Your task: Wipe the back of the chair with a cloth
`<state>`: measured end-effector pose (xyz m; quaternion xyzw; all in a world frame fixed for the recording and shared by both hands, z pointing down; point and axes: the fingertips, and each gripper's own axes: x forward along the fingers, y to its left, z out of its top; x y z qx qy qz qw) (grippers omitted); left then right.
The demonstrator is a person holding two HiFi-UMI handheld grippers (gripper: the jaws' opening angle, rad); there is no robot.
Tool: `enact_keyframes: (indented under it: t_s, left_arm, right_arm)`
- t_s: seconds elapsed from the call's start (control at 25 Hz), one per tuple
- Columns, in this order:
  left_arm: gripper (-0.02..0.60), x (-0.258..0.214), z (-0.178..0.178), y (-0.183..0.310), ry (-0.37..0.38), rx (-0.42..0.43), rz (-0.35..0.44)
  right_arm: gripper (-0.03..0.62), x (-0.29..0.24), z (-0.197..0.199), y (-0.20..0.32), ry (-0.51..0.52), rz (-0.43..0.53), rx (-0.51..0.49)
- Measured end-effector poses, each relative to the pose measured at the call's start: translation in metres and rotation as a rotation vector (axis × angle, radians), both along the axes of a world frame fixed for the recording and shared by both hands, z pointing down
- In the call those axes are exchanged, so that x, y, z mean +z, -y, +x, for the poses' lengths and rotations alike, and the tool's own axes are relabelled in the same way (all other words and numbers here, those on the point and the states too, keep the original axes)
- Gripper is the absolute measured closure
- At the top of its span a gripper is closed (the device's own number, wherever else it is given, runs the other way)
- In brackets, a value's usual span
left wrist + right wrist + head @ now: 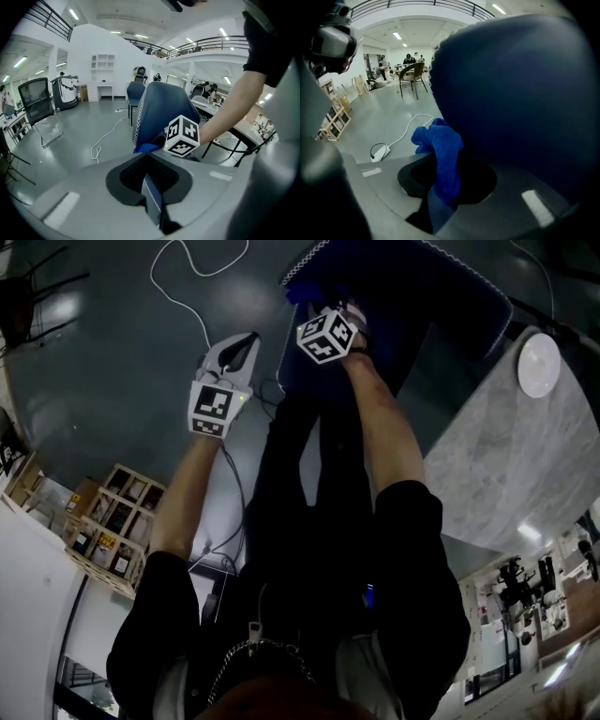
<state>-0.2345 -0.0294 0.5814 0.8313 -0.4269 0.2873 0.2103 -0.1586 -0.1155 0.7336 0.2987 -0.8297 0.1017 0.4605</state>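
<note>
The dark blue chair back (412,296) with white stitching along its edge stands in front of me. My right gripper (349,317) is pressed against its near side, shut on a bright blue cloth (440,145). In the right gripper view the chair back (520,93) fills the right half, and the cloth bunches out of the right gripper (440,187) against it. My left gripper (247,341) hovers left of the chair, apart from it, its jaws together and holding nothing. The left gripper (151,185) looks at the chair back (159,108), the cloth (146,148) and the right gripper's marker cube (182,136).
A white cable (187,287) trails over the grey floor to an adapter (379,151). A marble-topped table (506,456) with a white disc (539,365) stands right of the chair. A wooden rack (108,521) sits at my left. Other chairs (412,75) stand farther off.
</note>
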Motion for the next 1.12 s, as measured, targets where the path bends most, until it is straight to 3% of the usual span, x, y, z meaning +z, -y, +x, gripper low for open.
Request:
enact_keyframes:
  t_s: [0.24, 0.48, 1.12]
  left_arm:
    - [0.578, 0.007, -0.005, -0.007, -0.012, -0.009, -0.018]
    - [0.578, 0.022, 0.017, 0.003, -0.026, 0.029, -0.021]
    - [0.578, 0.038, 0.071, 0.018, -0.056, 0.138, -0.029]
  right_arm:
    - [0.494, -0.002, 0.015, 0.016, -0.019, 0.013, 0.080]
    - [0.494, 0.006, 0.040, 0.021, -0.020, 0.030, 0.122]
    - [0.494, 0.015, 0.127, 0.019, -0.035, 0.008, 0.350]
